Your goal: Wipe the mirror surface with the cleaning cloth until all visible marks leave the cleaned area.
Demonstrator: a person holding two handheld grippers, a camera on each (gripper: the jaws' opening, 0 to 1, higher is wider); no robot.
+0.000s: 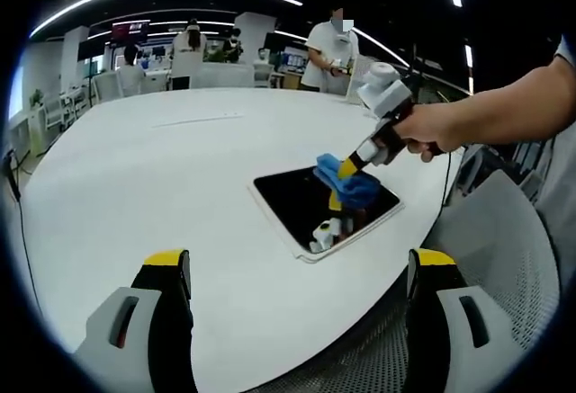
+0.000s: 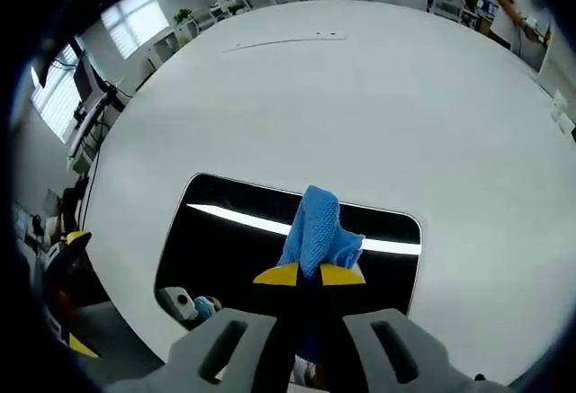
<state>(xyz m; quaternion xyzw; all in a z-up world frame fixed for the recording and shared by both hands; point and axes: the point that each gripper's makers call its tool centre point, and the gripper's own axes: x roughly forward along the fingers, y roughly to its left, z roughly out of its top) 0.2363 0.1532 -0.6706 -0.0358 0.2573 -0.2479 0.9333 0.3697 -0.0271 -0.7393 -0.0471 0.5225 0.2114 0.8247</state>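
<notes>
Left gripper view: the left gripper hangs over the near edge of a white table, its two yellow-tipped jaws spread wide apart with nothing between them. Ahead, near the table's right edge, the mirror lies flat, dark and reflective. A hand comes in from the right holding the right gripper, whose jaws are clamped on a blue cloth pressed against the mirror's far right part. The mirror shows a reflection of the tool. People stand by desks well beyond the table. Right gripper view: the right gripper points down at the mirror, its yellow tips closed tight together, pinching the cloth. The cloth bunches up in front of the tips, against the glass near the mirror's middle. A bright strip of ceiling light reflects across the glass. The table stretches away behind.
</notes>
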